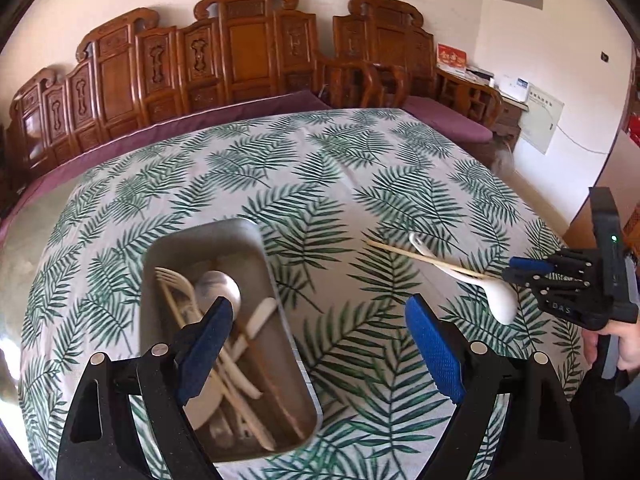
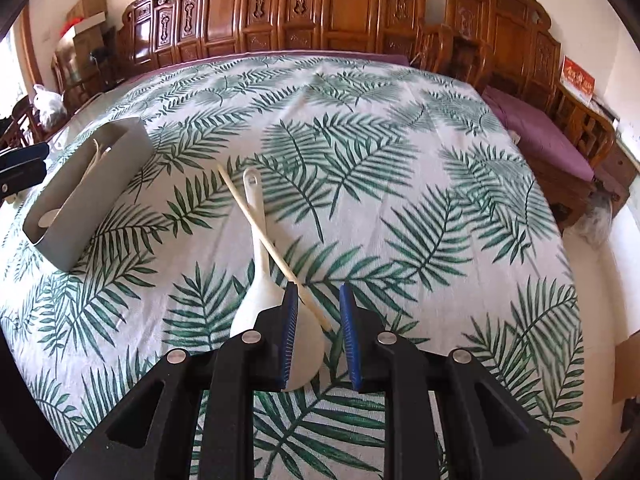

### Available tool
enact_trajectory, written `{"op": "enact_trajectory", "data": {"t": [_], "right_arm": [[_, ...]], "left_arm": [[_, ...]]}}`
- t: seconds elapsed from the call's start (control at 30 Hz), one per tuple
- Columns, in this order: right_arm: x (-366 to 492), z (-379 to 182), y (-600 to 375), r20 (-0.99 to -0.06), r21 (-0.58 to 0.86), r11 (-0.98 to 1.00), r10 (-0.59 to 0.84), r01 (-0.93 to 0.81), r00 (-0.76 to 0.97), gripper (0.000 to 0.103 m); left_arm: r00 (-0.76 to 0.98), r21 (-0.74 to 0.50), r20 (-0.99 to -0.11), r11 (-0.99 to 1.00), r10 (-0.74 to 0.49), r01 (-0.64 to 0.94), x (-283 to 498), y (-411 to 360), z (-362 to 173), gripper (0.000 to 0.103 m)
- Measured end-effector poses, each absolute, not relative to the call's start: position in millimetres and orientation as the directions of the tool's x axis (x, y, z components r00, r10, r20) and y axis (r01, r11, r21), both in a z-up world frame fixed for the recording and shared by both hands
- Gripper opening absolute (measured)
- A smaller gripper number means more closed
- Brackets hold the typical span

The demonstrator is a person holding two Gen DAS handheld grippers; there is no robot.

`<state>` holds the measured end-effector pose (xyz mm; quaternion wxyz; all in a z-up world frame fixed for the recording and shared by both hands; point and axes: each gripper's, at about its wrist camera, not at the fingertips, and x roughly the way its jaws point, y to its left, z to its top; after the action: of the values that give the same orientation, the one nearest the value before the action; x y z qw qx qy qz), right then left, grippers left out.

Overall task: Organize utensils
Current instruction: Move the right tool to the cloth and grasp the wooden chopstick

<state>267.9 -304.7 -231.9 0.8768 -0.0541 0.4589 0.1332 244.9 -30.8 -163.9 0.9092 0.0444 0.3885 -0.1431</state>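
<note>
A grey rectangular bin (image 1: 256, 240) on the leaf-print tablecloth holds several pale utensils: a fork, a spoon, a knife and chopsticks (image 1: 224, 320). My left gripper (image 1: 316, 316) is open and empty, hovering over the bin's near end. A white rice paddle (image 2: 276, 320) lies on the cloth with a single wooden chopstick (image 2: 264, 236) across it; both also show in the left wrist view, the paddle (image 1: 496, 296) and the chopstick (image 1: 420, 256). My right gripper (image 2: 318, 308) is partly open, its fingers straddling the chopstick's near end above the paddle's blade. The bin (image 2: 92, 196) stands to its left.
The table (image 2: 400, 128) is wide and covered in the leaf-print cloth. Carved wooden benches (image 1: 240, 52) with purple cushions (image 2: 548, 140) run along the far and right sides. A person's hand (image 1: 616, 344) holds the right gripper at the table's right edge.
</note>
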Motion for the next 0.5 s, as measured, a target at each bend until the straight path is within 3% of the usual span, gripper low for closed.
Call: {"op": "enact_trajectory", "data": {"t": [0.5], "right_arm": [[299, -248, -301, -0.85, 0.097, 0.916, 0.28, -0.389, 0.447, 0.024]], "left_arm": [[0.62, -0.031, -0.753, 0.952, -0.222, 0.303, 234, -69, -192, 0.085]]}}
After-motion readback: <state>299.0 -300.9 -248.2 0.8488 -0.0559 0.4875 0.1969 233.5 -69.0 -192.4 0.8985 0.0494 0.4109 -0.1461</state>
